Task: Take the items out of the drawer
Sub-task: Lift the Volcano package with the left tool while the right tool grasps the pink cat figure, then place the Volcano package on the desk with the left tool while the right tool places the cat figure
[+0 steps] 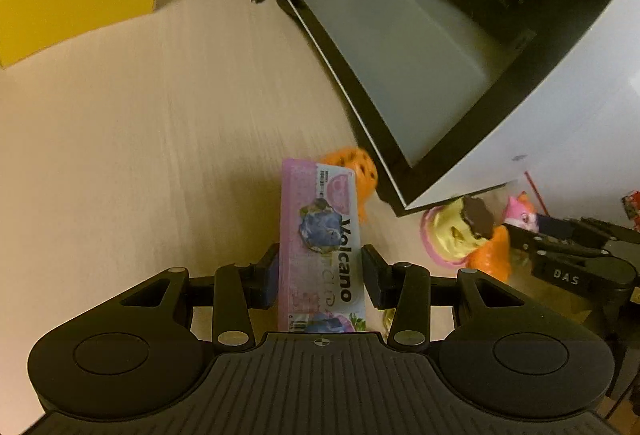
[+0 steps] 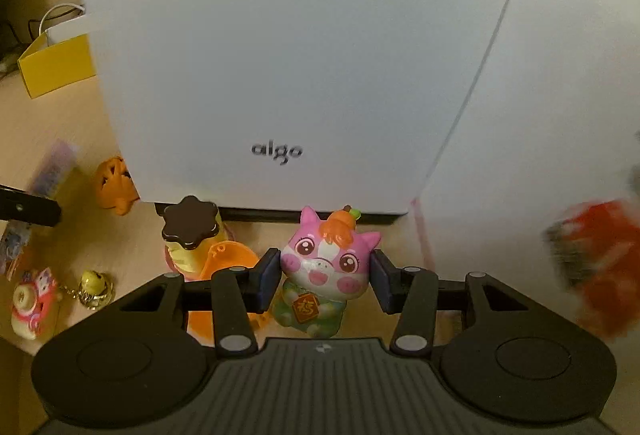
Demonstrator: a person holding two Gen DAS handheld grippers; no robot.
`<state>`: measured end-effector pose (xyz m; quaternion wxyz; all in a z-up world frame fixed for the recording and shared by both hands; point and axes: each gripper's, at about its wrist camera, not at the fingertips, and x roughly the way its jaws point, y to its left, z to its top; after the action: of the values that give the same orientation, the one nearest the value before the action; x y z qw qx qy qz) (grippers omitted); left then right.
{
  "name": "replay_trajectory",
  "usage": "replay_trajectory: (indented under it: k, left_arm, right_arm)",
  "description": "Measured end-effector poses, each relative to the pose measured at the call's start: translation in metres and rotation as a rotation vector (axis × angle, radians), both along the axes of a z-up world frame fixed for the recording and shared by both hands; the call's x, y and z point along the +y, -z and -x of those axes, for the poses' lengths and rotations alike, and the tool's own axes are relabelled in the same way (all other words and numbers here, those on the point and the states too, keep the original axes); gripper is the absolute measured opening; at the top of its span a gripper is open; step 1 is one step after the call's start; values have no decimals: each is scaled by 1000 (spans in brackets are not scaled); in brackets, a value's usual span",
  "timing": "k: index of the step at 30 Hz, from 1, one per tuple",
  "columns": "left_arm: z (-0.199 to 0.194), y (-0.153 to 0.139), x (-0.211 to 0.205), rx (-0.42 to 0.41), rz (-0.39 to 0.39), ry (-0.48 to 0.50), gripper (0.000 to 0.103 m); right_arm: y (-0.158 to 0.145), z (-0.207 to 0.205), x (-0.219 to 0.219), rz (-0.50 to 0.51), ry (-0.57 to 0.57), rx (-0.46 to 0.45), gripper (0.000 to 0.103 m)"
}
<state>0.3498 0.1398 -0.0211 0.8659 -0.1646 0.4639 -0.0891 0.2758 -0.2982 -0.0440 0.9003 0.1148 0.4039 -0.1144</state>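
The left gripper (image 1: 320,277) is clamped on a pink snack packet (image 1: 320,239), its pads pressing the long edges about midway, carried over the wooden table (image 1: 140,135) just left of the white box (image 2: 280,55). The packet looks light, stiff-sided and glossy, so likely slippery; a mid-length hold suits it. The right gripper (image 2: 325,281) clasps a pink pig toy (image 2: 324,267) by the cheeks, in front of the white box. The toy seems hard, smooth and rounded, so it may twist.
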Motion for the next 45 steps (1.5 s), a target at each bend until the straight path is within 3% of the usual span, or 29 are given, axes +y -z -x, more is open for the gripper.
replay_trajectory:
  k: [7,15,19,24,27,32,39,45]
  left_arm:
    - [-6,3,1,-53,-42,11,45]
    - [19,-29,9,-227,-123,-31,45]
    - [38,-45,11,-258,-94,-27,45]
    - [79,-59,-8,-281,-63,81,45]
    - [106,-58,-17,-279,-40,131,45]
    - [144,-44,-34,-204,18,236,45]
    - [179,-6,-74,-58,-23,432,45]
    - [178,39,-88,118,-58,439,45]
  right_arm:
    - [18,-14,2,22,-24,29,49]
    - [2,-3,1,29,-24,-11,55]
    - [-17,18,5,38,-29,-58,55]
    - [-40,48,22,-15,-81,-88,60]
    - [-37,66,37,-28,-123,-77,61]
    - [-32,94,59,-27,-189,-24,66]
    - [-11,114,71,-67,-227,55,66]
    - [-3,120,63,-115,-228,94,69]
